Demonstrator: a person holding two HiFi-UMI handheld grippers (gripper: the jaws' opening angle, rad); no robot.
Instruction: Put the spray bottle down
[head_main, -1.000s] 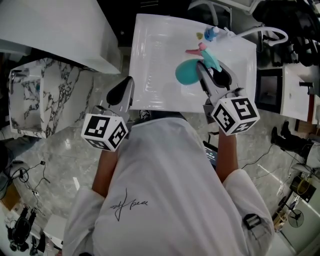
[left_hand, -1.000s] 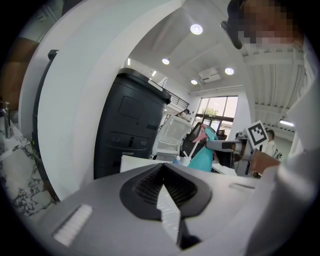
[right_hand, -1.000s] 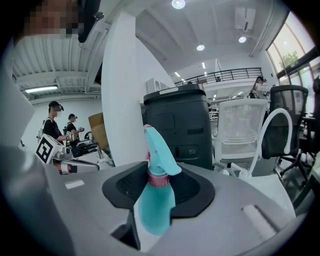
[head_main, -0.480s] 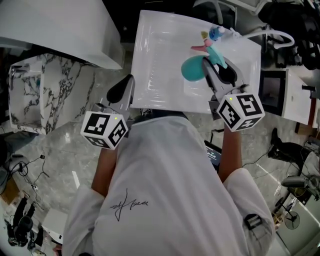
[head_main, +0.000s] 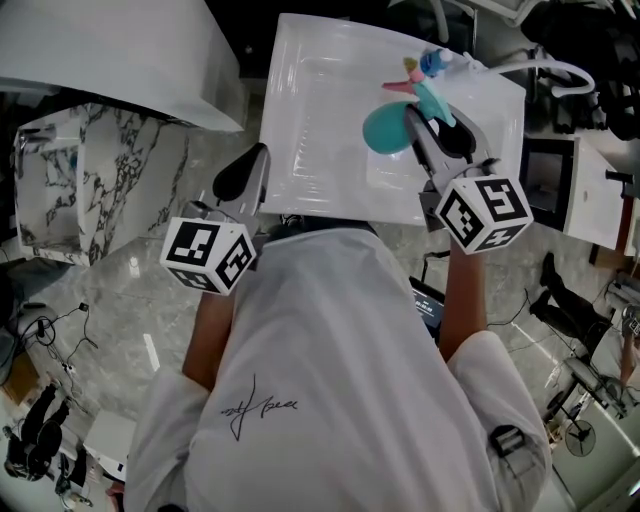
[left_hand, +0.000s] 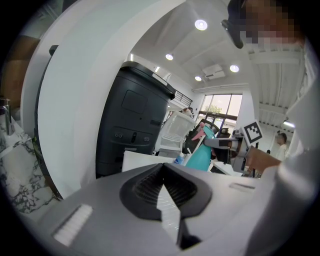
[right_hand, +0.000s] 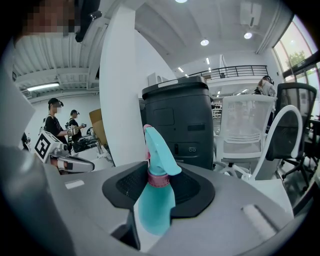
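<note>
A teal spray bottle with a pink trigger is over the right half of the white table. My right gripper is shut on it at the neck, just below the pink collar. In the right gripper view the bottle fills the gap between the jaws of that gripper, nozzle pointing up and away. The left gripper view shows the bottle tilted at the far side. Whether its base touches the table I cannot tell. My left gripper hangs at the table's near left edge, shut and empty.
A small blue-capped bottle stands at the table's far right corner. A black bin and a white chair stand beyond the table. A marble counter is at the left. Other people stand in the background.
My right gripper has carried the spray bottle a little farther over the table, toward its far right. The left gripper has stayed where it was.
</note>
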